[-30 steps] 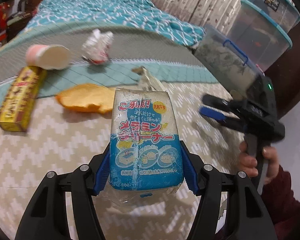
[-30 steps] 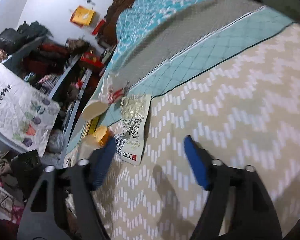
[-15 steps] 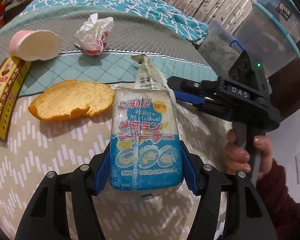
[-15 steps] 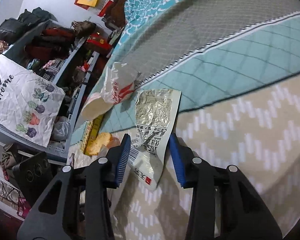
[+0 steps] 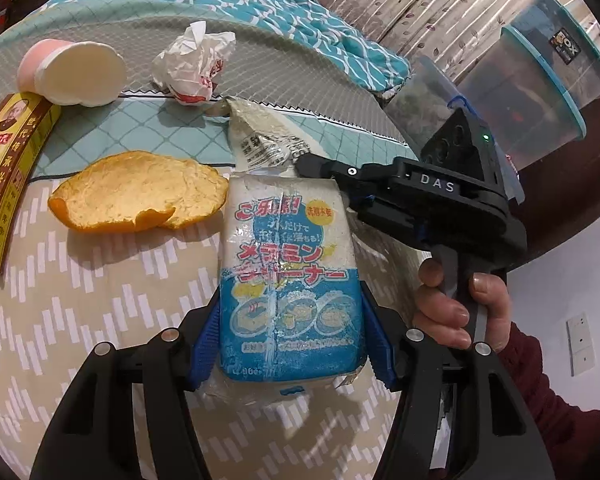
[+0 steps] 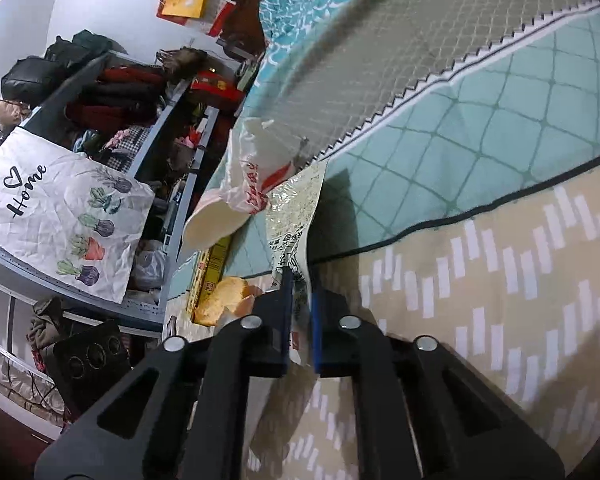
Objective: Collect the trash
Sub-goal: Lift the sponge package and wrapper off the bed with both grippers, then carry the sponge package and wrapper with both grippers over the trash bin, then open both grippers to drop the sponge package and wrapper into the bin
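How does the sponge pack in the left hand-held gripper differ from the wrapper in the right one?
The sponge pack is thick, blocky and printed blue and white; the silver wrapper is flat, crinkled and looks empty. The left hand-held gripper grips the pack with its jaws wide apart, while the right hand-held gripper pinches the wrapper's end with its jaws nearly together. Both are clamped.

A blue-and-white sponge packet with Japanese print stands upright, pinched at its lower sides, and behind it a crinkled clear wrapper lies flat on the bedcover, its near end clamped. An orange peel lies inner side up just left of the packet, with a long yellow-and-brown box further left. Beyond them a pink-and-white cup lies on its side, near a crumpled white paper, possibly a fast-food wrapper.
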